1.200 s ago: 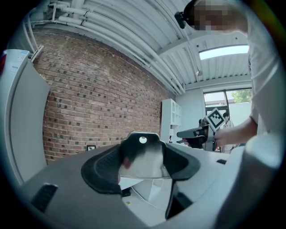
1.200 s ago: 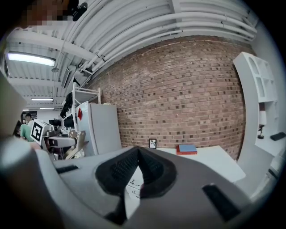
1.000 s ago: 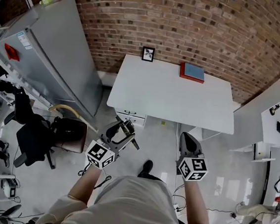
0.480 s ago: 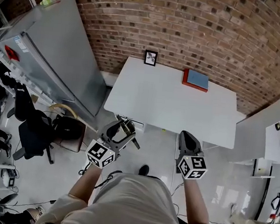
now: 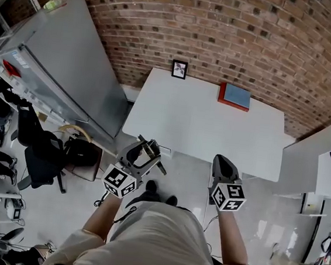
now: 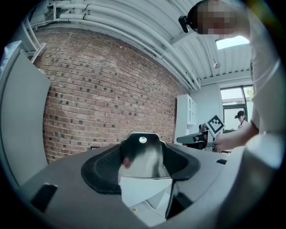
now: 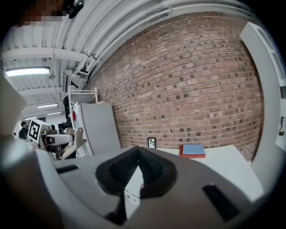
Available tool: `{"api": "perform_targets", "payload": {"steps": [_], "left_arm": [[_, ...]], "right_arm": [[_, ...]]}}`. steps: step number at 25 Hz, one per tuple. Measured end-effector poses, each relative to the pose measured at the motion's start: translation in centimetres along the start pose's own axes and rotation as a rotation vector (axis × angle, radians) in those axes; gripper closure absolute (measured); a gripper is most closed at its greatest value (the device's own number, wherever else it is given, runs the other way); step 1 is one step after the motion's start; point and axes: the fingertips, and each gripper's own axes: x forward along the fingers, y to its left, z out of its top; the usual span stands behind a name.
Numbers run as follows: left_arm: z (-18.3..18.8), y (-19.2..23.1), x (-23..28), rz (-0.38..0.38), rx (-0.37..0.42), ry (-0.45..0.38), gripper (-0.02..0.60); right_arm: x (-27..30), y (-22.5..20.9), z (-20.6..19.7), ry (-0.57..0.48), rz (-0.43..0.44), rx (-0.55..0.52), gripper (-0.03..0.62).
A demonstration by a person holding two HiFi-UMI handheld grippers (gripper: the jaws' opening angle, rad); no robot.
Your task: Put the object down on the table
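- Shiny metal fills the gap between the jaws of the left gripper (image 5: 142,155). It is a curved metal object (image 6: 142,156) with a small hole near its far tip. The jaws stand wide and pinch it from both sides.
- Beside it, the right gripper (image 5: 221,161) carries nothing, and its jaws are pressed together at the tips.
- Directly under both pairs of jaws is pale, glossy floor (image 5: 191,174), not tabletop, so the object is held in the air short of the table.
- As a judgement, the task is in its early part. The carry toward the table is under way, while reaching over the top, lowering the object and letting go are not yet done.
- Just ahead of the jaws lies the near edge of the white table (image 5: 201,124), whose top is mostly bare.
- At the table's far edge, well beyond the jaws, a small framed picture (image 5: 179,69) stands, with a flat red and blue item (image 5: 235,96) to its right.
- Beyond the table is a brick wall (image 5: 223,35).
- Off to the left of the left jaws stand a tall grey cabinet (image 5: 66,71) and a dark office chair (image 5: 36,159).
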Motion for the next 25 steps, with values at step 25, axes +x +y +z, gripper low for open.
{"api": "perform_targets", "payload": {"steps": [25], "left_arm": [[-6.4, 16.5, 13.2, -0.196, 0.059, 0.196, 0.305]], "right_arm": [[15.5, -1.1, -0.4, 0.107, -0.163, 0.017, 0.592]]}}
